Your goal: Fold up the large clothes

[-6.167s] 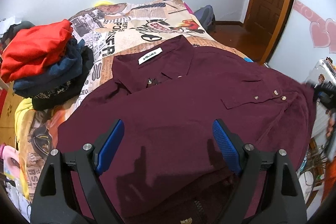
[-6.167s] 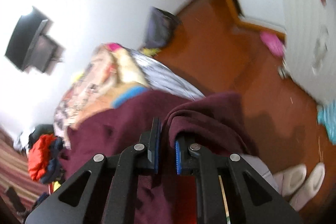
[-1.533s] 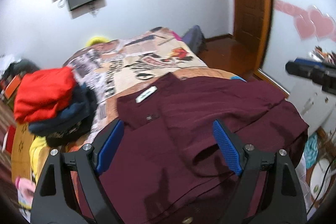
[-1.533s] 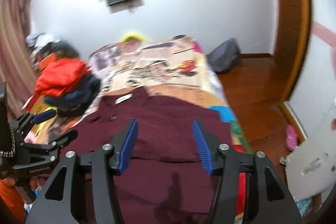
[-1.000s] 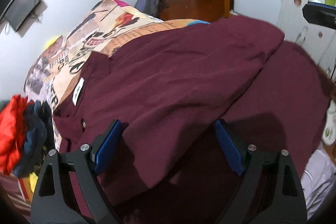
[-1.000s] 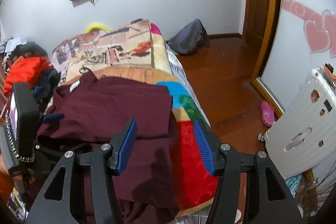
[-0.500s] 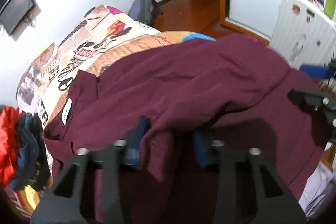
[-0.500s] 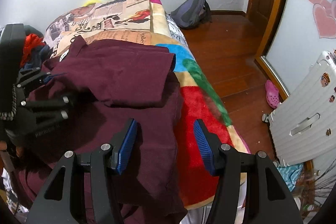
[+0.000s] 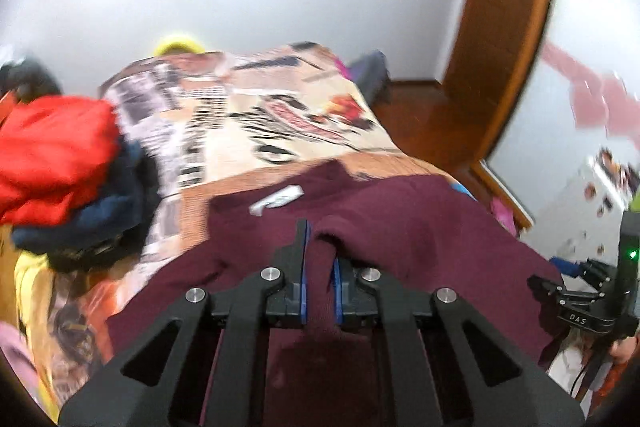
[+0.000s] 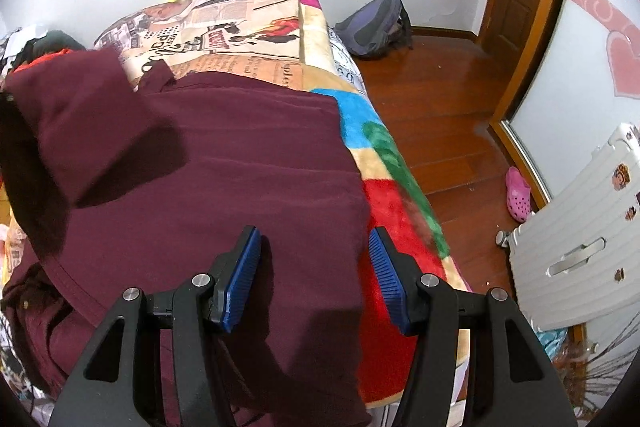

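Closing on a pinched ridge of fabric, the left gripper (image 9: pixel 319 259) has its blue-padded jaws nearly together with a fold of the dark maroon button-up shirt (image 9: pixel 400 227) between them, and the pads press on the cloth. The shirt lies spread across the bed with the printed newspaper-pattern blanket (image 9: pixel 248 123), its collar and white neck label (image 9: pixel 276 200) toward the far end. In the right wrist view a raised flap of the shirt (image 10: pixel 80 115) hangs above the flat body of the garment at the left side and casts a shadow on it. The right gripper (image 10: pixel 314 277) hovers over the shirt's near right edge with its jaws at a middle width and nothing between them; the left pad is over maroon cloth, the right pad over the red patch of the blanket. A stack of folded clothes topped by a red garment (image 9: pixel 52 147) sits on the bed's left side. A white ribbed suitcase (image 10: pixel 580 239) stands on the wooden floor (image 10: pixel 440 99).
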`<state>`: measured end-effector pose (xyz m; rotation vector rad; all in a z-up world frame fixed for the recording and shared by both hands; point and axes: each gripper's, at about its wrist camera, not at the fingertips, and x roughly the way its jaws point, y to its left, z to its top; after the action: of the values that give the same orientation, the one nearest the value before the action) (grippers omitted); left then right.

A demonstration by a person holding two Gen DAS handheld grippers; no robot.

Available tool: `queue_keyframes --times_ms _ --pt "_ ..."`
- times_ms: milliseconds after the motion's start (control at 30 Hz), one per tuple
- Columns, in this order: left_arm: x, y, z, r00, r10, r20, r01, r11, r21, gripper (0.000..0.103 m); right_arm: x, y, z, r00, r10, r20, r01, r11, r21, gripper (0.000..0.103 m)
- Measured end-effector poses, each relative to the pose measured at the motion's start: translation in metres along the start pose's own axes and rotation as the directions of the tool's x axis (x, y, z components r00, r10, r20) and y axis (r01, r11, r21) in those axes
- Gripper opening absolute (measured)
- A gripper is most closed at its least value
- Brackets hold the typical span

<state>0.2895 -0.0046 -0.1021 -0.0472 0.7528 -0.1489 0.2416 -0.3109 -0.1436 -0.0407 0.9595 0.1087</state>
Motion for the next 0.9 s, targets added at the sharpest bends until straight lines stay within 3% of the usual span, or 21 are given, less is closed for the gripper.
queue_keyframes --times_ms 233,367,467,633,767,900 --pt "-0.016 0.07 -0.032 0.999 -0.01 -0.039 0.002 0.981 -0.194 0.012 0.002 0.014 0.005 0.999 -0.038 0.016 0.038 0.999 -0.039 0.054" --pt "0.002 0.105 -0.069 0.99 0.018 -0.142 -0.059 0.955 -0.292 0.012 0.006 0.019 0.003 0.998 -0.064 0.014 0.065 0.996 -0.058 0.057" --pt "0.017 0.122 -0.101 0.976 0.001 -0.217 -0.076 0.938 -0.339 0.022 0.006 0.024 0.002 0.996 -0.092 0.016 0.093 0.992 -0.087 0.058" --pt "0.028 0.13 -0.137 0.961 0.013 -0.278 -0.116 0.927 -0.357 0.047 0.007 0.029 0.001 0.992 -0.128 0.014 0.129 0.985 -0.117 0.059" --pt "0.025 0.121 -0.143 0.958 0.067 -0.279 -0.154 0.94 -0.303 0.05 0.006 0.029 0.003 0.991 -0.135 0.009 0.135 0.985 -0.105 0.059" --pt "0.019 0.097 -0.133 0.946 0.169 -0.277 -0.213 0.968 -0.135 0.052 0.0 0.032 0.006 0.992 -0.125 0.016 0.126 0.987 -0.097 0.059"
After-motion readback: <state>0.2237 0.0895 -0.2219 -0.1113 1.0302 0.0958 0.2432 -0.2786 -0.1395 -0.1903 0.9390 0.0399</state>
